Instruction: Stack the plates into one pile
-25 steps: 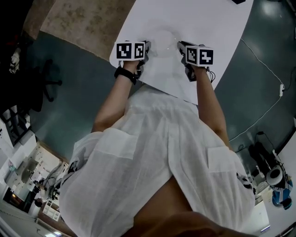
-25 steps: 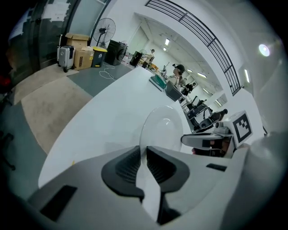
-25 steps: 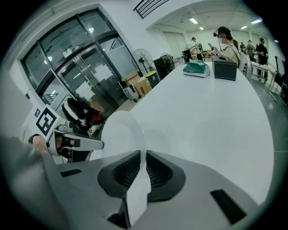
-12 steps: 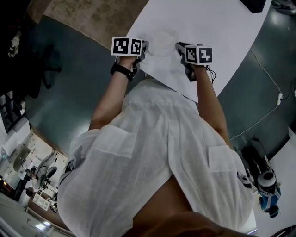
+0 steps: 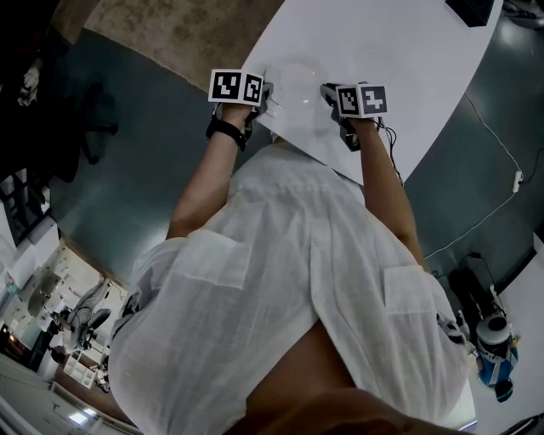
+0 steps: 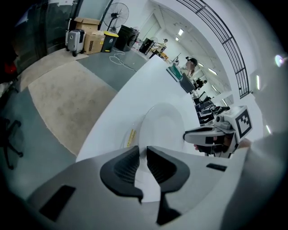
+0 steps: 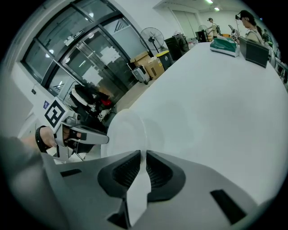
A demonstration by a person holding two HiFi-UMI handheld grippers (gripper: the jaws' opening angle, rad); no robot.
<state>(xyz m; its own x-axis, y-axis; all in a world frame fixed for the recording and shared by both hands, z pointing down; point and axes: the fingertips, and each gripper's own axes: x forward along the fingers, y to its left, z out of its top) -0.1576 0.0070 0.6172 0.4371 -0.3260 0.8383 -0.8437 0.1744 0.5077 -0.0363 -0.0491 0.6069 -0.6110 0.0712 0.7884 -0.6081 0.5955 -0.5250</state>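
Two grippers hold one pale plate point(image 5: 295, 83) between them in the head view. The left gripper point(image 5: 267, 95) grips the plate's left edge and the right gripper point(image 5: 328, 92) its right edge, both over the near edge of the white table point(image 5: 408, 51). This view does not show whether the plate rests on the table or hangs just above it. A black wristband point(image 5: 226, 131) sits on the left wrist, and the person's white shirt point(image 5: 289, 280) fills the lower half of the view.

In the left gripper view, the left gripper point(image 6: 143, 155) has its ribbed pads drawn narrow, with the plate's point(image 6: 163, 126) rim pinched between them. The plate stretches away from the jaws over the table point(image 6: 148, 81), and the right gripper point(image 6: 191, 135) clamps its far edge. Beyond the table's left edge are a beige carpet point(image 6: 67, 103), cardboard boxes point(image 6: 92, 38) and a standing fan point(image 6: 118, 10).

In the right gripper view, the right gripper point(image 7: 143, 159) is just as narrow. Its pads press on the plate's point(image 7: 126, 132) rim, which shows as a white strip running down between them. The left gripper point(image 7: 102, 139) grips the opposite edge, at the left of the view. The table point(image 7: 216, 90) spreads away to the right, and a fan point(image 7: 153, 33) and boxes point(image 7: 150, 65) stand on the floor past it.
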